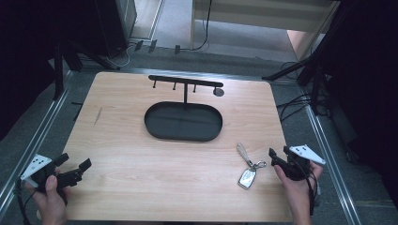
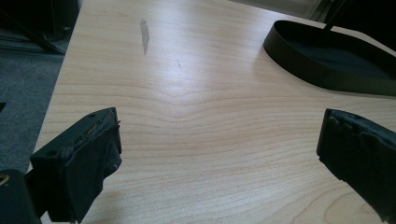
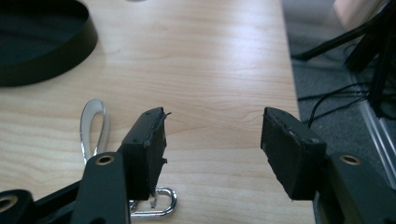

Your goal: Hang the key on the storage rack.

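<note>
A key ring (image 1: 248, 169) with a beige strap, a metal clip and a silver tag lies on the wooden table (image 1: 141, 150) at the front right. Its strap loop (image 3: 93, 126) and clip (image 3: 161, 205) show beside my right gripper's left jaw. My right gripper (image 1: 278, 153) is open just right of the key ring, nothing between its jaws (image 3: 212, 140). My left gripper (image 1: 74, 163) is open at the front left corner, above bare wood (image 2: 219, 144). A black oval tray (image 1: 183, 122) with a hook stand (image 1: 185, 82) sits at table centre.
The tray's rim (image 2: 322, 70) lies ahead and right of my left gripper, and at far left (image 3: 46, 51) of my right gripper. Table edges are close on both sides, with grey floor, metal rails and cables (image 1: 293, 105) beyond. A grey scuff (image 2: 144, 35) marks the wood.
</note>
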Tool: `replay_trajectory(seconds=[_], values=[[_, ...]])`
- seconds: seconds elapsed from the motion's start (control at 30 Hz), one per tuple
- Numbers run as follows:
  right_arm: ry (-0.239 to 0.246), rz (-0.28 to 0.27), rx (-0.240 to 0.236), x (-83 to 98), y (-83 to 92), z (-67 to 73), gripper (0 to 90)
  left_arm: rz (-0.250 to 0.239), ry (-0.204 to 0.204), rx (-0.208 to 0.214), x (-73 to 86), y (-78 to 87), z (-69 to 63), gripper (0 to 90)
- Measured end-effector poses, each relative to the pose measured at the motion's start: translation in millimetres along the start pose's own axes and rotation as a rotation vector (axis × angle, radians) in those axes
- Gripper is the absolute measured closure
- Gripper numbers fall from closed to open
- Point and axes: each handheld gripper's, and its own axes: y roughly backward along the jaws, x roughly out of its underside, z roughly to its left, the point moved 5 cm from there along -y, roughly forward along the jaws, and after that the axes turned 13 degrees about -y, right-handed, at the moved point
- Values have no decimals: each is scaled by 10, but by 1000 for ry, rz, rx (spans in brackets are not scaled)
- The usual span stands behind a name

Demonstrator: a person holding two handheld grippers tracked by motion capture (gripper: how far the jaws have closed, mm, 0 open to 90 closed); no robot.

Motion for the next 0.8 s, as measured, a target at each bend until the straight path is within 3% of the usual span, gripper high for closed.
replay_trajectory(seconds=[0.07, 0.13, 0.2, 0.23, 0.27, 0.33, 0.4, 0.47, 0.57, 0.67, 0.73, 0.8], values=[[34, 89, 10, -56, -44, 34, 406, 1, 1, 1, 0, 0, 2, 1], [103, 201, 49, -80, -119, 69, 405, 0, 1, 1, 0, 1, 1, 1], [164, 286, 58, -89, -183, 108, 404, -1, 1, 2, 0, 1, 1, 1], [164, 286, 58, -89, -183, 108, 404, -1, 1, 2, 0, 1, 1, 1], [209, 352, 69, -101, -232, 148, 405, -2, 1, 3, 0, 2, 1, 1], [250, 398, 81, -125, -272, 185, 402, -2, 2, 4, 1, 3, 3, 1], [258, 411, 82, -137, -286, 201, 400, -1, 3, 4, 1, 3, 5, 1], [298, 462, 92, -192, -338, 274, 400, -1, 4, 4, 1, 2, 5, 1], [318, 517, 107, -222, -391, 329, 398, -1, 4, 4, 1, 2, 5, 0], [366, 612, 161, -219, -475, 395, 384, -2, 4, 4, 1, 3, 5, 1], [371, 635, 166, -216, -490, 415, 379, -1, 4, 5, 1, 4, 5, 1], [379, 715, 155, -209, -533, 474, 372, 0, 7, 4, 1, 2, 6, 1]])
